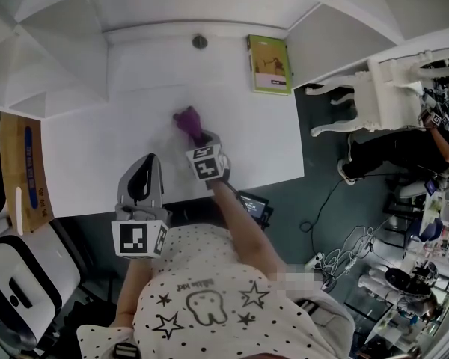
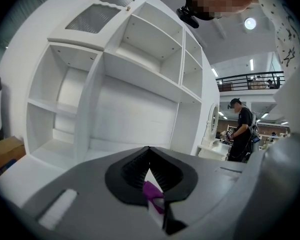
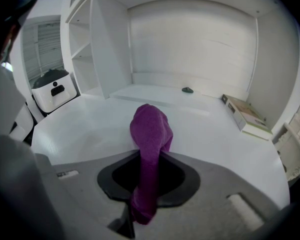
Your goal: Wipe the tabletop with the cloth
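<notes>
A purple cloth [image 1: 188,121] lies bunched on the white tabletop [image 1: 120,118], a little right of its middle. My right gripper [image 1: 200,137] is shut on the cloth's near end. In the right gripper view the cloth [image 3: 151,129] runs up out of the closed jaws of the right gripper [image 3: 149,159] and its bunched end rests on the table. My left gripper [image 1: 141,179] hovers over the table's near edge, left of the right one. In the left gripper view the left gripper [image 2: 149,156] has its jaws together, with only a sliver of purple showing beyond them.
A green book [image 1: 269,63] lies at the table's far right corner, and a small dark round object [image 1: 200,41] sits at the back edge. White shelving surrounds the table. A white chair [image 1: 382,88] stands to the right, a cardboard box [image 1: 26,170] to the left.
</notes>
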Available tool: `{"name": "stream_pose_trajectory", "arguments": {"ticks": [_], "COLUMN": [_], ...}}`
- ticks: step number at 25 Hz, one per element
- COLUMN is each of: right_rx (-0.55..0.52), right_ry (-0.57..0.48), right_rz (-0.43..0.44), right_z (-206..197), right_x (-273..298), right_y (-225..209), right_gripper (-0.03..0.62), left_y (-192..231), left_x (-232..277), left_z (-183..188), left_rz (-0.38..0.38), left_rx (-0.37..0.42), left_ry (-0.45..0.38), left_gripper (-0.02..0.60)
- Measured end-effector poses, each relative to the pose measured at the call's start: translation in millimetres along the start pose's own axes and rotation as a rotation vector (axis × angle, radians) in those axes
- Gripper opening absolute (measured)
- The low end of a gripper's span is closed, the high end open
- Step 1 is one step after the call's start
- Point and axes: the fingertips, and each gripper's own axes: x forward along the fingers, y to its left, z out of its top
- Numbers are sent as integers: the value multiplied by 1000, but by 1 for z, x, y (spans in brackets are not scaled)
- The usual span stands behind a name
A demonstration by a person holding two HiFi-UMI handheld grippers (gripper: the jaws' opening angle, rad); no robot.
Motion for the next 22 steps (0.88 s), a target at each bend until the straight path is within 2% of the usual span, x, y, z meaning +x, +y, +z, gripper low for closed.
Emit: {"name": "stream_pose_trajectory", "arguments": {"ticks": [8,22], "right_rx": [-50,-20], "right_ry": [-15,-8], "right_rz": [-8,-37], "right_z": [-3,-12], "right_x": [2,-8], "right_y": [-7,-36], "right_gripper": [67,67], "left_y": [-2,-25], "left_x": [-7,-10], "left_z": [1,-3], "left_rz": [9,12], "left_rx": [2,18], "left_ry": [-5,-20], "left_gripper": [-6,-6]}}
